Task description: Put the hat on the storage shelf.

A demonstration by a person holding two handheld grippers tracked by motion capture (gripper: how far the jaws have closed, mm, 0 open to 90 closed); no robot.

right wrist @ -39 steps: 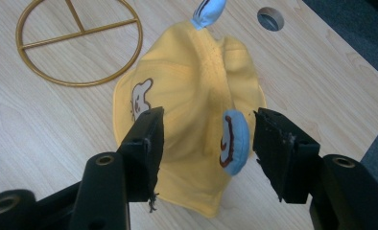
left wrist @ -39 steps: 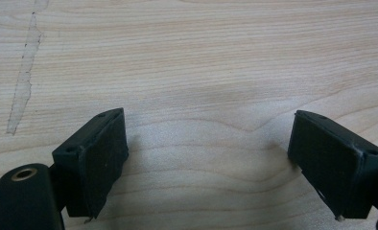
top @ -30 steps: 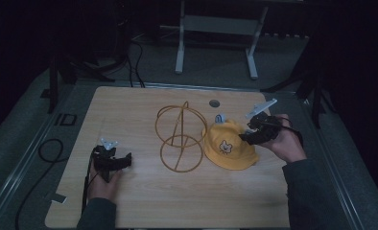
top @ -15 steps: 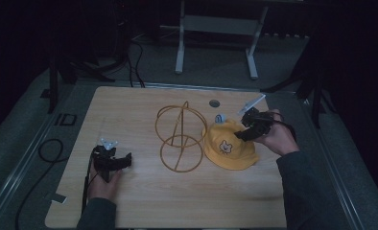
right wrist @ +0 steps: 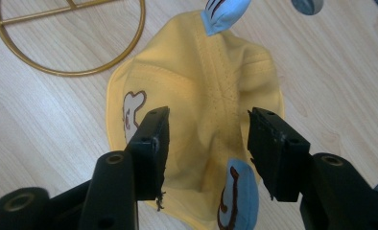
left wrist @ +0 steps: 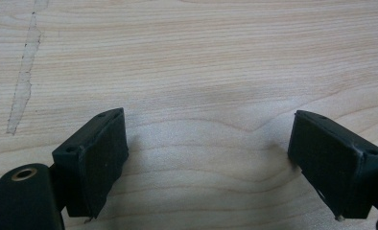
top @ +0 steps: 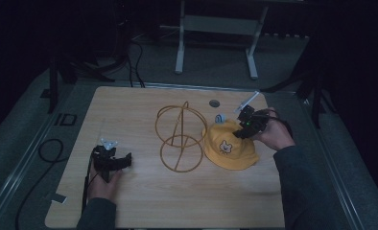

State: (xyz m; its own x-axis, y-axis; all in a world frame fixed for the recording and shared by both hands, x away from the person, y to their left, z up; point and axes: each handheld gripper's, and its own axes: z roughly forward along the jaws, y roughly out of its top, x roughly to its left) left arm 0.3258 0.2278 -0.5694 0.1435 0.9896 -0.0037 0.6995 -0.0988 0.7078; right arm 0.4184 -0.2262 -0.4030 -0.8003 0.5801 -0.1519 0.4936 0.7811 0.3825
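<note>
The yellow hat [top: 230, 148] lies flat on the table [top: 129, 110], just right of the gold wire stand [top: 180, 136] and near the table's right edge. It looks like soft cotton: light, floppy and likely to fold wherever it is pinched. Two small blue ears [right wrist: 224, 13] are sewn on, one at the far side of the crown and one at the near side. A stitched seam runs over the crown, and a fold of cloth gathered along it, or the brim's hem, would probably give the firmest hold; the ears look too small to bear the pull well.

The right tongs [right wrist: 205, 143] hang over the crown with the jaws about half open, one to each side of the seam. They have just been closing, with the hat's cloth between them, but the pads do not yet press on it, so nothing is held. In the high view these tongs [top: 247, 125] sit at the hat's far right side.

The left tongs [left wrist: 208, 163] stand wide open over bare wood, holding nothing, at the table's near left [top: 111, 160].
</note>
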